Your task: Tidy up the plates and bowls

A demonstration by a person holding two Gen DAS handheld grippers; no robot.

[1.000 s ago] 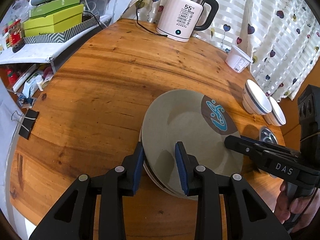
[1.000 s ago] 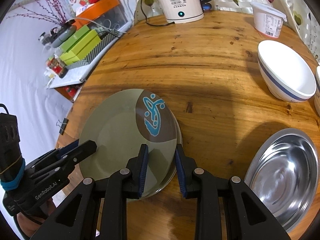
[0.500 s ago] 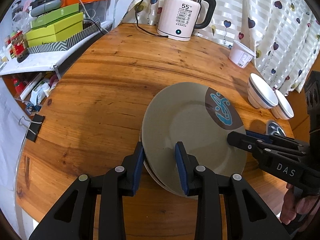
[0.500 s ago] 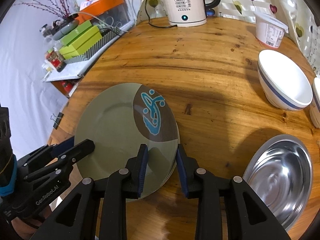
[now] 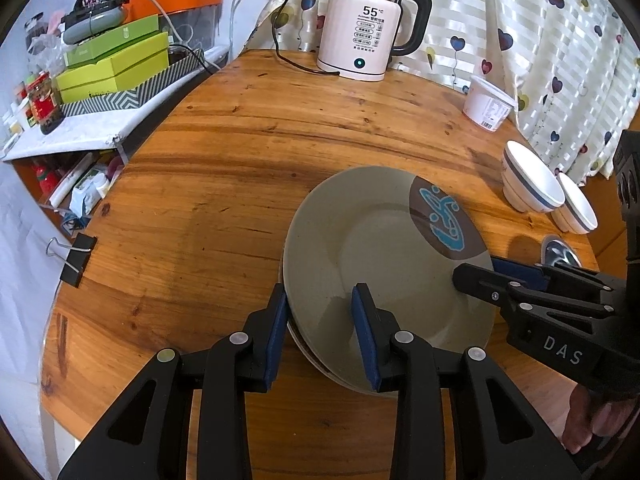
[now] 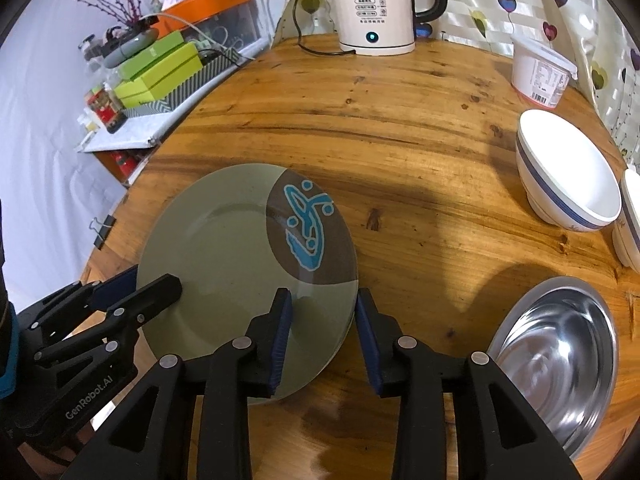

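Note:
A grey-green plate (image 5: 372, 240) (image 6: 224, 240) with a brown patch and a blue motif tops a small stack of plates (image 5: 308, 354) on the round wooden table (image 5: 240, 160). My left gripper (image 5: 320, 296) (image 6: 154, 280) straddles the stack's left rim and its jaws are opening. One finger lies over the top plate, the other outside the rim. My right gripper (image 6: 323, 294) (image 5: 478, 270) straddles the opposite rim the same way, jaws also opening. Two white bowls with a blue band (image 6: 568, 176) (image 6: 630, 220) and a steel bowl (image 6: 556, 356) sit to the right.
An electric kettle (image 5: 360, 28) with its cord and a white tub (image 5: 488, 106) stand at the table's far edge by a curtain. A side shelf with green boxes (image 5: 116, 64) borders the left. A binder clip (image 5: 76, 264) hangs on the table's left edge.
Both grippers' jaws have widened slightly around the plate rims, the right more. Both views have tilted up a little. The plate stack has stayed in place.

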